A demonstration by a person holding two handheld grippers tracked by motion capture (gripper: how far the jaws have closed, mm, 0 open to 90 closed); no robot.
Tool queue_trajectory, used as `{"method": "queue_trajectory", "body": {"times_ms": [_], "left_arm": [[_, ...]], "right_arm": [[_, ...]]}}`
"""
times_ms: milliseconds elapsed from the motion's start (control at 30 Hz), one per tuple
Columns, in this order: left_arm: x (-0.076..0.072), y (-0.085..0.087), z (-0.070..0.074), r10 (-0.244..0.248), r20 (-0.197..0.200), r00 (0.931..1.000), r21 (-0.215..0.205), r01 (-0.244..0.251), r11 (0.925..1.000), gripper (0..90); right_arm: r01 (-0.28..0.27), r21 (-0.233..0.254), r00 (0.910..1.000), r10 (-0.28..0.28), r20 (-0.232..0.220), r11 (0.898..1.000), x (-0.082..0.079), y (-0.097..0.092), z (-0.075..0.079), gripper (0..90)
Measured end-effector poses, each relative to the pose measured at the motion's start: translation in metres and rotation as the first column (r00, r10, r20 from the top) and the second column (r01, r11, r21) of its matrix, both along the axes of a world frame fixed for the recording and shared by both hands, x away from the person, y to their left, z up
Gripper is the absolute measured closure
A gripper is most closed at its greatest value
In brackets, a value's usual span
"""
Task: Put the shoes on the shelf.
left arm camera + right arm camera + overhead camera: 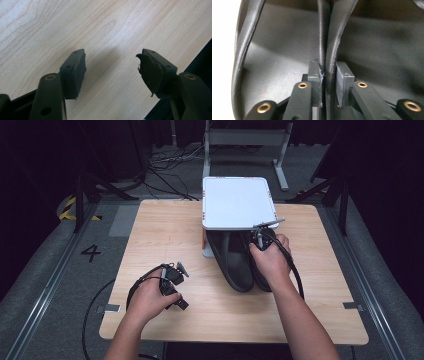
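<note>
The right hand-held gripper (328, 82) is pinching the inner collar edges of a pair of black shoes (239, 265), its jaws clenched on the two leather rims pressed together. The shoes are lying at the middle of the desk (165, 230), their toes tucked under a white box (237, 202) at the far edge. The left hand-held gripper (112, 72) is hovering released over bare wood at the near left, nothing between its jaws.

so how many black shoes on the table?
2. Both lie side by side under the near edge of the white box: the left shoe free, the right shoe beside it with the right gripper clamped on the touching collars. More may be hidden beneath the box.
</note>
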State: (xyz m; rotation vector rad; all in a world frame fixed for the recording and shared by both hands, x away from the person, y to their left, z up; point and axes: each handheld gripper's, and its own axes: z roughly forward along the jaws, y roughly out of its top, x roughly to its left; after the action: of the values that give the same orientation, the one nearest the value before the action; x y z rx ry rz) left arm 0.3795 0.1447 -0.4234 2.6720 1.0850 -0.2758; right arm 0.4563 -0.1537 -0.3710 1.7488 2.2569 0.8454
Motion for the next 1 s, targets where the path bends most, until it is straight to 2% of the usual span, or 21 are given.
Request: {"method": "queue_trajectory", "body": {"times_ms": [233, 400, 467, 533, 567, 600, 633, 700, 733, 800, 867, 900, 1000], "left_arm": [[0.0, 0.0, 0.0, -0.001, -0.003, 1.0, -0.001, 0.001, 1.0, 38.5], [0.0, 0.001, 0.0, 0.001, -0.005, 1.0, -0.004, -0.001, 1.0, 38.5], [0.0, 0.001, 0.0, -0.003, -0.005, 1.0, -0.006, 0.003, 1.0, 38.6], [0.0, 0.001, 0.0, -0.002, -0.004, 1.0, -0.008, 0.002, 1.0, 38.3], [0.0, 0.001, 0.0, -0.002, -0.004, 1.0, -0.008, 0.002, 1.0, 38.1], [0.0, 0.002, 0.0, 0.0, -0.002, 1.0, -0.01, 0.0, 0.9999, 38.2], [0.001, 0.002, 0.0, 0.002, -0.004, 1.0, -0.008, -0.002, 1.0, 38.2], [0.001, 0.002, 0.0, 0.004, -0.001, 1.0, -0.008, -0.004, 1.0, 38.2], [0.001, 0.001, 0.0, 0.004, -0.002, 1.0, -0.013, -0.004, 0.9999, 38.2], [0.002, 0.0, 0.0, -0.007, 0.003, 1.0, -0.006, 0.007, 1.0, 38.2], [0.002, -0.003, 0.0, -0.006, 0.004, 1.0, -0.009, 0.006, 0.9999, 38.1], [0.002, -0.003, 0.0, -0.006, 0.004, 1.0, -0.009, 0.006, 0.9999, 37.9], [0.003, -0.007, 0.001, -0.003, 0.015, 0.9999, -0.014, 0.003, 0.9999, 37.1]], "right_arm": [[0.043, -0.02, 0.9991, -0.043, 0.0, 0.999, 0.02, 0.012, -0.003, 77.1], [0.079, -0.003, 0.9968, -0.079, -0.013, 0.997, 0.032, 0.016, -0.01, 77.2], [0.086, -0.009, 0.9963, -0.086, -0.004, 0.996, 0.037, 0.02, -0.013, 76.9], [0.08, -0.033, 0.9952, -0.078, 0.06, 0.996, 0.039, 0.024, -0.016, 73.3], [0.08, -0.033, 0.9952, -0.078, 0.06, 0.996, 0.039, 0.024, -0.016, 73.3], [0.043, 0.002, 0.9842, -0.042, 0.172, 0.999, 0.04, 0.028, -0.021, 49.1], [0.027, 0.022, 0.9847, -0.031, 0.171, 0.999, 0.039, 0.028, -0.021, 48.6], [0.015, 0.022, 0.9853, -0.018, 0.17, 1.0, 0.038, 0.027, -0.021, 46.1], [0.004, 0.005, 0.9761, -0.005, 0.217, 1.0, 0.033, 0.023, -0.018, 42.7], [-0.003, 0.001, 0.9728, 0.003, 0.231, 1.0, 0.03, 0.021, -0.016, 42.7], [-0.025, 0.016, 0.9669, 0.02, 0.254, 1.0, 0.019, 0.01, -0.009, 41.4], [-0.025, 0.016, 0.9669, 0.02, 0.254, 1.0, 0.019, 0.01, -0.009, 41.4], [-0.043, 0.023, 0.9611, 0.035, 0.274, 0.999, 0.004, -0.007, -0.002, 41.2]]}}
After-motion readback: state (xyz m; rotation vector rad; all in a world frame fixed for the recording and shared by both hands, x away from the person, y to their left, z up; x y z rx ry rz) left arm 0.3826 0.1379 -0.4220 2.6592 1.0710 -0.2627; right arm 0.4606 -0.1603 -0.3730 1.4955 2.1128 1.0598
